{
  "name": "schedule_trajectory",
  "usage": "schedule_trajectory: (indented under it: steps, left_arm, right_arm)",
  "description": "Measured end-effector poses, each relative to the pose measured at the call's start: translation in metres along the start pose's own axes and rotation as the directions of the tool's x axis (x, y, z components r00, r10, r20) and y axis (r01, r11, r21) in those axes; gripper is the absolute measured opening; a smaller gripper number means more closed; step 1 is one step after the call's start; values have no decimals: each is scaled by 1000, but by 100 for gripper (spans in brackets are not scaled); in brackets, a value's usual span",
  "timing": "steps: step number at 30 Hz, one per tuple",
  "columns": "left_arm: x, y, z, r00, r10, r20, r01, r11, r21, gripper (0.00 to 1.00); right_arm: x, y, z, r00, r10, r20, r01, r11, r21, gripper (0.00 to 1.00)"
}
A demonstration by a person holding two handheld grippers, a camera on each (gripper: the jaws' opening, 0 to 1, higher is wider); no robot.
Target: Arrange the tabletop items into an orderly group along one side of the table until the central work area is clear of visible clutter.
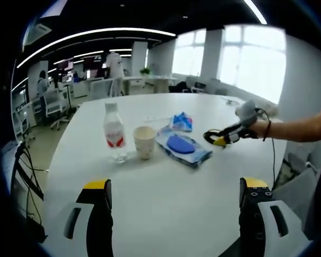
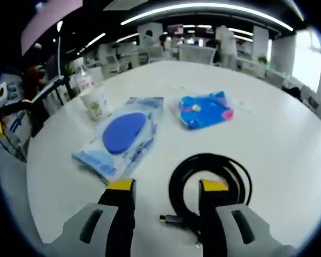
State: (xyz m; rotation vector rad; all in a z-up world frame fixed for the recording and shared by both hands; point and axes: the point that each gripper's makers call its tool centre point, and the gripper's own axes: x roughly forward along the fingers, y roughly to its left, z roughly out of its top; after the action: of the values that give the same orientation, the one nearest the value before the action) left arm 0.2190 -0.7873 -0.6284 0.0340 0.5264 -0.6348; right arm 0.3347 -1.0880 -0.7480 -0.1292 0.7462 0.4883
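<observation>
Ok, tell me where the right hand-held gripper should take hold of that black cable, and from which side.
Grip the coiled cable on the near arc of the loop, where the strands bunch by the plug end. It lies flat on the table, so come from above, one jaw inside the loop and one outside. The right hand-held gripper already stands open over it.

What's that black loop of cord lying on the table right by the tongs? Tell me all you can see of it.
The black cable is a thick, glossy cord, rubbery by its look, wound into a round coil of a few turns. It lies flat on the white table, with a small plug end poking out at the lower left of the coil. The right tongs stand open over it, one jaw crossing the coil, the other just outside. Nothing else touches it that I can see.
</observation>
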Motion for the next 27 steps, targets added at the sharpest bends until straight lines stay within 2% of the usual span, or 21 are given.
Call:
schedule_trajectory:
  steps: [3, 11, 13, 14, 18, 20, 22, 27]
  left_arm:
    - [0, 1, 0, 1000, 2, 5, -2, 1000, 2, 97]
    - [-2, 6, 3, 999, 27, 24, -27, 1000, 4, 97]
    - [-3, 7, 3, 999, 31, 22, -31, 1000, 0, 97]
    - [-4, 7, 2, 999, 32, 21, -32, 999, -2, 97]
    - [-4, 8, 1, 999, 37, 18, -37, 999, -1, 97]
    - [-4, 7, 2, 999, 36, 20, -36, 999, 0, 97]
    - [-4, 8, 3, 999, 39, 22, -39, 999, -1, 97]
    - [-6, 8, 2, 999, 41, 23, -41, 999, 1, 97]
  right_arm:
    - [4, -1, -4, 1000, -4, -26, 4, 1000, -1, 32]
    - [14, -7, -10, 997, -5, -72, 5, 1000, 8, 25]
    - [14, -6, -10, 997, -8, -71, 10, 999, 39, 25]
    - [14, -8, -10, 997, -13, -71, 15, 999, 28, 24]
    - [14, -17, -11, 995, -55, -85, 55, 998, -2, 14]
    - [13, -20, -11, 995, -61, -81, 64, 997, 35, 9]
    - [13, -21, -10, 996, -57, -73, 62, 996, 67, 9]
    - [13, -17, -9, 996, -62, -70, 67, 995, 70, 7]
